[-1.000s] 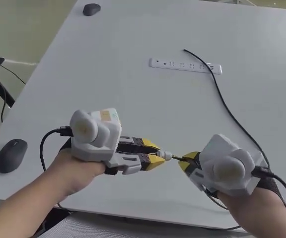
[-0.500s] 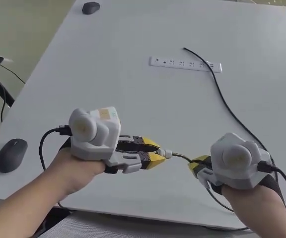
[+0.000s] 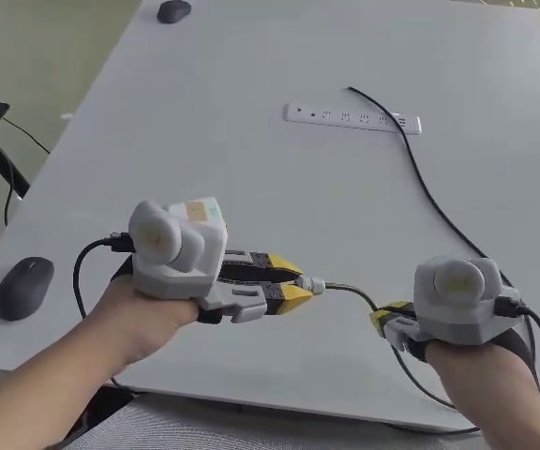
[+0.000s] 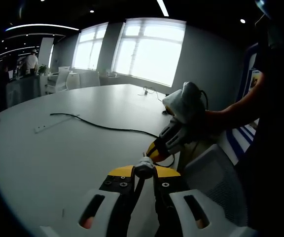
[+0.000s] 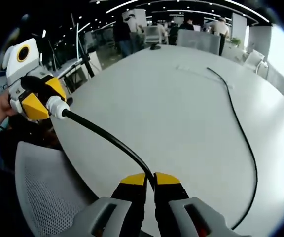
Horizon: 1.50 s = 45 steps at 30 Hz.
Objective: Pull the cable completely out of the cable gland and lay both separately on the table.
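While the cable gland point(image 3: 315, 285) sat pinched in the tip of the left claw point(image 3: 300, 287), hanging just over the near edge of the table point(image 3: 251, 141), the cable point(image 3: 350, 292) ran right out of it in a loose curve into the right claw point(image 3: 389, 319), which was clamped tight on it. So not out yet, I'd say. What could go wrong: that cable was thin and round, so a hard tug might've just slid the right claw along the jacket. Or it could've yanked the little gland out of the left one and off the near edge toward the chair point(image 5: 38, 187). Loads of bare table farther in, though the black cord point(image 3: 439, 211) from the power strip point(image 3: 352, 119) ran down close by the right claw, easy to snag.
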Each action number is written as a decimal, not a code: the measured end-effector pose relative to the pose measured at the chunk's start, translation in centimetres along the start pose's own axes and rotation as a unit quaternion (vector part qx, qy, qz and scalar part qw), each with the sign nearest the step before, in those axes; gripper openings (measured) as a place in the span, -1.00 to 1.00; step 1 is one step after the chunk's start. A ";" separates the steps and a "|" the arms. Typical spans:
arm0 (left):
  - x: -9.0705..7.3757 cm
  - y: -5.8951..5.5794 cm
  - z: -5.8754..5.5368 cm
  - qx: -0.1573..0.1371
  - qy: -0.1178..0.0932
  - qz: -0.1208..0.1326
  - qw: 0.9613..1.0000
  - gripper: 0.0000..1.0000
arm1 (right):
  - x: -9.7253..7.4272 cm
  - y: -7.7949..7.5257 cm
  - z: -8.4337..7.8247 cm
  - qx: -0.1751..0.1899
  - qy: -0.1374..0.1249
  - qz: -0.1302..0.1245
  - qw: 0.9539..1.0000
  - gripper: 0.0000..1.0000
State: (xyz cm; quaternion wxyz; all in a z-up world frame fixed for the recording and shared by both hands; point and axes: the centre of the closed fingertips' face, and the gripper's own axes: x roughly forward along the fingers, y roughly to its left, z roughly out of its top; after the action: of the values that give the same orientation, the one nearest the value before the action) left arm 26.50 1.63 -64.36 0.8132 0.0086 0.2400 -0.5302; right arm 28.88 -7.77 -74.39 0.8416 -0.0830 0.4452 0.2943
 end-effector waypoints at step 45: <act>-0.2 0.4 -0.3 -0.007 0.005 0.002 1.000 -0.70 | -3.7 7.0 5.2 -0.271 -0.089 0.055 0.957 -0.70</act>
State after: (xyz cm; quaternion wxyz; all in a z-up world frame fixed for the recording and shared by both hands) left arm 26.68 2.08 -64.62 0.8130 0.0065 0.2477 -0.5269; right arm 26.91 -1.59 -67.50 0.8066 -0.2568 0.2755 0.4556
